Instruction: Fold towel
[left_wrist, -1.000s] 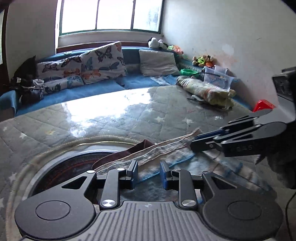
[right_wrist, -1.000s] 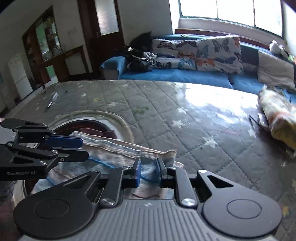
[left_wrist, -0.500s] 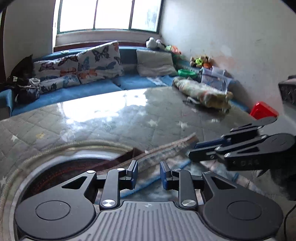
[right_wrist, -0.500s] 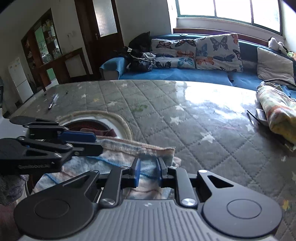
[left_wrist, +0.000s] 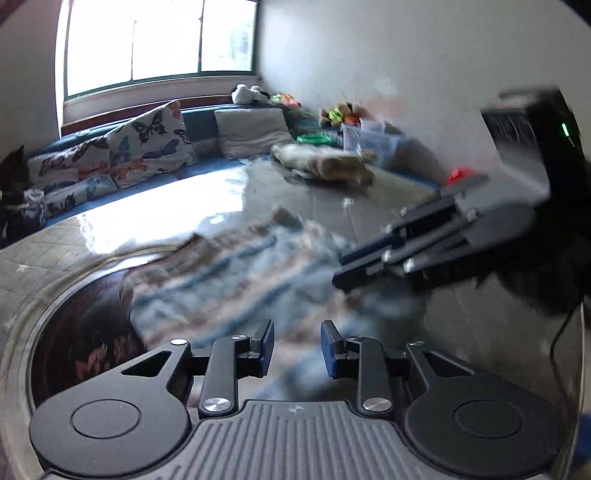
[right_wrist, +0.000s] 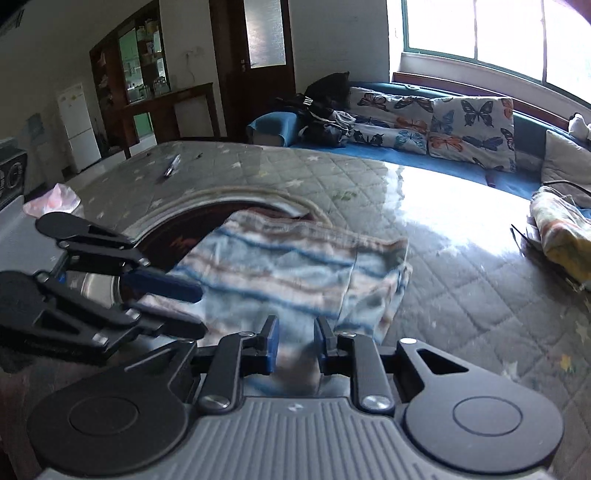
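Right wrist view: pale blue-and-brown striped cloth towel (right_wrist: 295, 266) lies folded on the grey quilted surface (right_wrist: 461, 314), partly over a dark round inset. Right gripper (right_wrist: 295, 345) jaws parted, cloth between them. Left gripper (left_wrist: 297, 347) jaws parted above the blurred towel (left_wrist: 236, 280).

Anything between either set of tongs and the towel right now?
Nothing visible. The striped towel lies directly ahead of both the left tongs and the right tongs, whose jaws stand apart. The cloth runs up to both of them; the blur hides whether either touches it.
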